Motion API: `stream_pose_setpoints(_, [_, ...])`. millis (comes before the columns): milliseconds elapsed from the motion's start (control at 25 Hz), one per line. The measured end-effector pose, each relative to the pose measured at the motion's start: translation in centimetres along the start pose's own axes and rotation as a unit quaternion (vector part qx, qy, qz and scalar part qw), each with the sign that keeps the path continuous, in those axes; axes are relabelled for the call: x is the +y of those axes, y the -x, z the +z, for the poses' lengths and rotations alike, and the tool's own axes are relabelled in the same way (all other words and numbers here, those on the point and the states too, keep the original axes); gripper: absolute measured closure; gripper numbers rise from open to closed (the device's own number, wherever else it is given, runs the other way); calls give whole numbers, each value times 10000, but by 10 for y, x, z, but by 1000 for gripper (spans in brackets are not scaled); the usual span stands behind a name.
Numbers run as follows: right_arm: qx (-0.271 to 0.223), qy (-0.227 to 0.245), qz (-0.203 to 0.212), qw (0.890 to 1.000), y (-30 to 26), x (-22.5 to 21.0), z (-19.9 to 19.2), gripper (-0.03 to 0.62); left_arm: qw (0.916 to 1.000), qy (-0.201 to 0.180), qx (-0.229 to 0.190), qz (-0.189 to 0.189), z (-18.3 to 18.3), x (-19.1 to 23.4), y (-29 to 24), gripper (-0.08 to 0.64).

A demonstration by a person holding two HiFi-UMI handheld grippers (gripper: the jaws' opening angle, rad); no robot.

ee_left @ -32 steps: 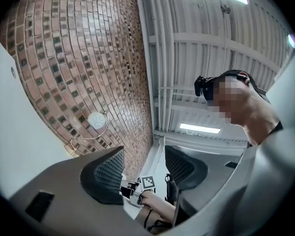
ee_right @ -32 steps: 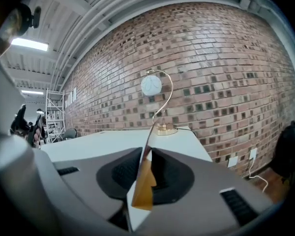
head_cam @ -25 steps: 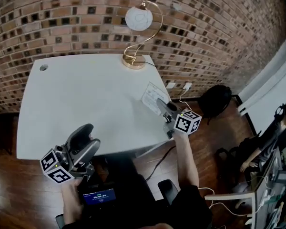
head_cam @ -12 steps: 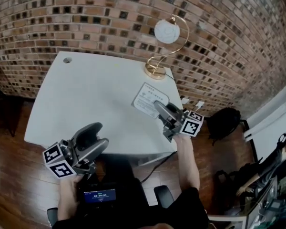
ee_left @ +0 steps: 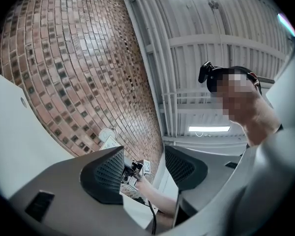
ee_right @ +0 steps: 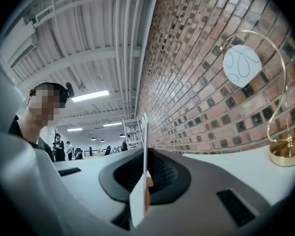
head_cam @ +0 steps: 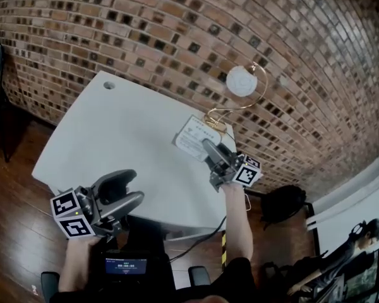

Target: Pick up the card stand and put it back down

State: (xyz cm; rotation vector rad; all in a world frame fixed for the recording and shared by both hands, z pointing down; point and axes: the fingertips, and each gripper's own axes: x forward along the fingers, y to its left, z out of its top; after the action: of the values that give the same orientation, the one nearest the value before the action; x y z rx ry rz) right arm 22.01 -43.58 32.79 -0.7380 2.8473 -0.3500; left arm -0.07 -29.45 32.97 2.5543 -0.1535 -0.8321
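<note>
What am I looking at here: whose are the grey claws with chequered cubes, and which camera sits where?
No robot arm here: a person holds a two-jaw gripper in each hand. The head view looks down from the person's head; the other two cameras ride on the grippers, looking along their jaws. On the white table stands a gold wire lamp with a round white shade. The right gripper is shut on the thin white card stand, seen edge-on in its own view. The left gripper is open and empty, by the table's near edge.
</note>
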Motion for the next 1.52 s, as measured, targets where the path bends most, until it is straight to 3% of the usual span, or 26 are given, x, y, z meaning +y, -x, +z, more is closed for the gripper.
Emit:
stream_pose_setpoints(720, [382, -187, 267, 9987, -73, -142, -5, 565, 9987, -45, -6, 500, 14, 73, -26, 311])
stream_pose_setpoints(960, [628, -31, 202, 9978, -113, -202, -8, 565, 9981, -93, -41, 606, 24, 97, -32, 313])
stream_pose_setpoints(1280, [938, -2, 204, 9954, -176, -268, -32, 563, 9966, 2, -13, 819, 23, 123, -29, 313])
stream_pose_setpoints(1520, [1132, -8, 177, 9934, -194, -300, -48, 563, 9959, -2, 16, 901, 22, 129, -29, 312])
